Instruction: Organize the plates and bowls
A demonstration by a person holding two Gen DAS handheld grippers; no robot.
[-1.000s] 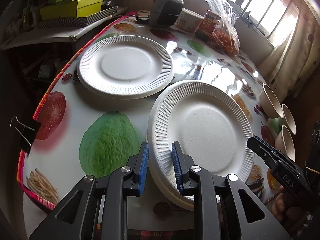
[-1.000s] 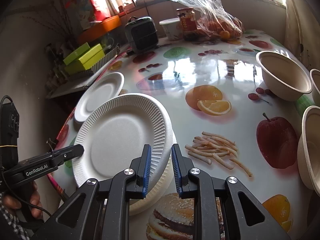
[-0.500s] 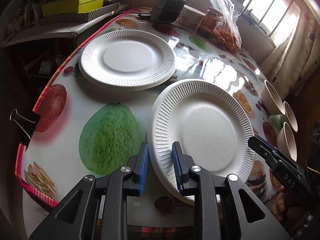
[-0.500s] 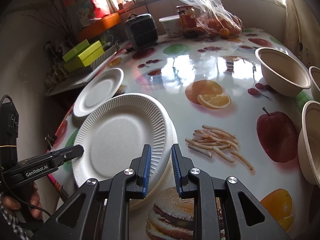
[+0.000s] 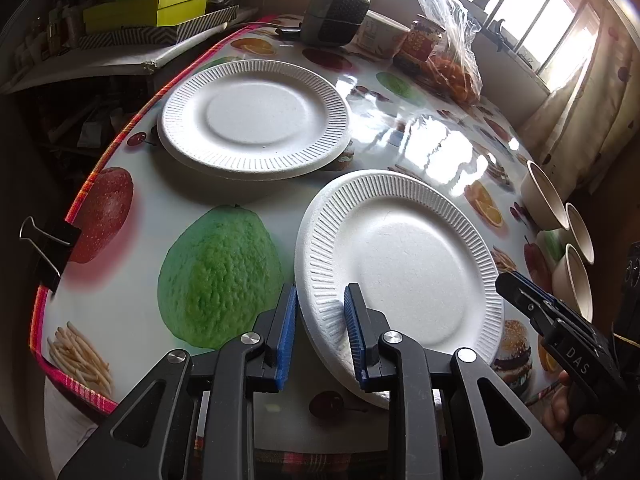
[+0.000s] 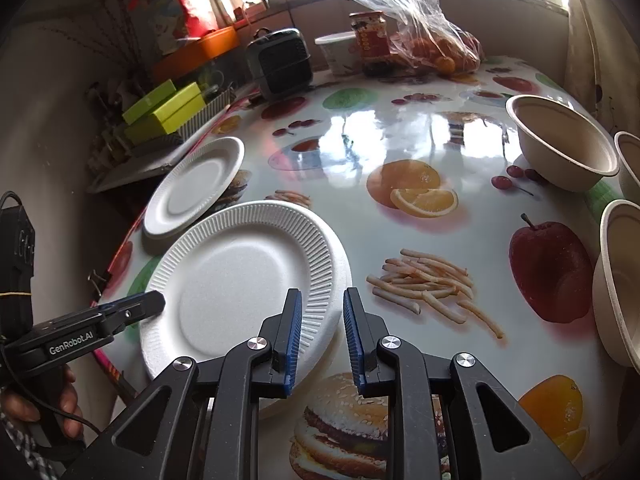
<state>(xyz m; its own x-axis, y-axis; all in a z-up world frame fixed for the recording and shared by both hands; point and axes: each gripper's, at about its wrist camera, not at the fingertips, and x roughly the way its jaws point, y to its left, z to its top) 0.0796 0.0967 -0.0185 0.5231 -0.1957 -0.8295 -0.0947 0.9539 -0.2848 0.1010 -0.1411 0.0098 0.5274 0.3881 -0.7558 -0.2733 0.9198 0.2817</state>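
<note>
A white paper plate (image 5: 400,256) is tilted above the table near its front edge; it also shows in the right wrist view (image 6: 244,280). My left gripper (image 5: 320,328) has its jaws around the plate's near-left rim, holding it. My right gripper (image 6: 320,332) has its jaws around the plate's right rim, with a gap showing. A second white plate stack (image 5: 256,116) lies flat at the back left, also in the right wrist view (image 6: 196,184). Three beige bowls (image 6: 560,144) stand at the right.
The table (image 6: 400,128) has a glossy fruit-print cloth. A small grey heater (image 6: 280,60), a cup, a jar and a plastic bag of oranges (image 6: 432,40) stand at the back. Green boxes (image 5: 148,4) sit on a side shelf. A binder clip (image 5: 44,248) grips the left edge.
The held plate has been raised and tilted off the plate beneath it and shifted slightly right. Both grippers have stayed on its rim.
</note>
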